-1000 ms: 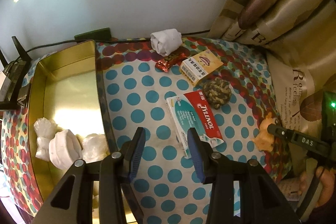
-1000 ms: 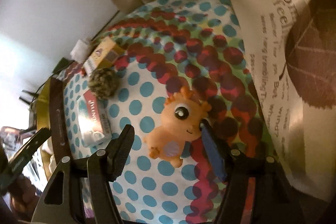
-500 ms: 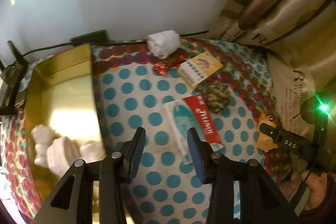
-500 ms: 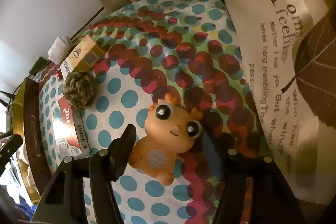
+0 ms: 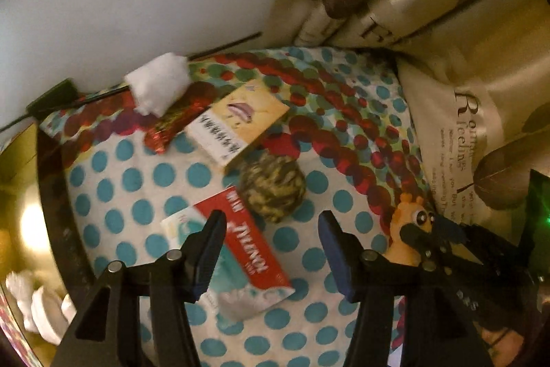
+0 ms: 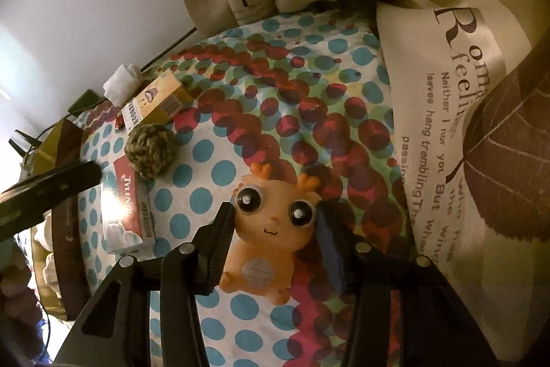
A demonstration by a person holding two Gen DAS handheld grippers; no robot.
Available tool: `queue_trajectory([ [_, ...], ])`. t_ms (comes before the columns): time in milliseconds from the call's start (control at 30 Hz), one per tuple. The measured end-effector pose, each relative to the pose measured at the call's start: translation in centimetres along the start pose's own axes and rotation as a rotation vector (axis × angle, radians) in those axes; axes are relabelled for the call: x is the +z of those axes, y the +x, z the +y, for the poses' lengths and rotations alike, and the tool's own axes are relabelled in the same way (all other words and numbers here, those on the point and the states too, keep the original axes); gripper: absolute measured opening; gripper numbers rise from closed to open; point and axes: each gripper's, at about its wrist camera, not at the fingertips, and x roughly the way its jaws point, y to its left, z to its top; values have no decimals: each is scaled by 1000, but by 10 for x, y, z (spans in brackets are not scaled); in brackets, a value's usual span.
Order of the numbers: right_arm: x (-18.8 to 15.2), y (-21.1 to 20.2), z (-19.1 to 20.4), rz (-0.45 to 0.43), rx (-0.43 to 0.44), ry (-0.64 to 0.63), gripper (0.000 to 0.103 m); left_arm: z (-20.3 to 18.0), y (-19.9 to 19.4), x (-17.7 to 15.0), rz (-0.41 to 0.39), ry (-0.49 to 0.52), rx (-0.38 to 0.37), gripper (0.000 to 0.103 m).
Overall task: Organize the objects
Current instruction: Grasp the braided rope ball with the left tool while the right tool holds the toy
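An orange big-eyed toy [image 6: 271, 229] sits on the dotted cloth between the fingers of my right gripper [image 6: 273, 246]. Its jaws are closing, and the pads touch both sides of the toy's head. My left gripper [image 5: 271, 250] hovers over the red and teal Tylenol box [image 5: 251, 263]. Its jaws are opening, with the box's corner below the left finger and nothing gripped. A camouflage rope ball [image 5: 273, 186] lies just beyond it. Farther back are a yellow carton [image 5: 240, 119], a red foil wrapper [image 5: 172, 126] and a white rolled cloth [image 5: 158, 88].
A gold tin [image 5: 51, 202] stands at the left edge and holds white figures [image 5: 41, 315]. Printed pillows [image 6: 447, 92] crowd the right and back of the cloth. A black cable [image 5: 223, 45] runs along the white wall. The toy [image 5: 409, 229] shows between the right gripper's fingers [image 5: 457, 250].
My left gripper has shifted right, away from the tin, and its jaws have widened. The right jaws have narrowed onto the orange toy, and that view has rolled so the toy looks upright.
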Motion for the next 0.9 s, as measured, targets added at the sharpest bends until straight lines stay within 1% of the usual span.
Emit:
queue_trajectory([
  [100, -1, 0, -2, 2, 20, -1, 45, -10, 11, 6, 17, 22, 9, 58],
  [233, -1, 0, -5, 4, 42, -6, 45, -15, 30, 13, 57, 11, 23, 58],
  [267, 0, 0, -5, 5, 46, -7, 45, -16, 33, 14, 56, 9, 35, 61],
  [300, 0, 1, -6, 6, 51, -8, 45, -16, 36, 16, 52, 6, 51, 62],
  [400, 1, 2, -8, 11, 64, -10, 45, -13, 43, 18, 65, -15, 65, 63],
  [467, 2, 3, -10, 11, 71, -13, 45, -13, 45, 20, 73, -15, 88, 63],
  [567, 4, 5, -11, 15, 82, -17, 45, -13, 49, 22, 75, -10, 120, 64],
  [733, 5, 8, -10, 23, 84, -19, 46, -19, 48, 25, 46, 28, 151, 64],
  [800, 5, 10, -11, 25, 84, -14, 46, -19, 49, 24, 42, 29, 159, 60],
  [833, 5, 11, -10, 27, 85, -16, 46, -19, 48, 24, 32, 30, 171, 54],
  [900, 7, 12, -9, 30, 84, -20, 47, -18, 47, 23, 39, 33, 139, 54],
])
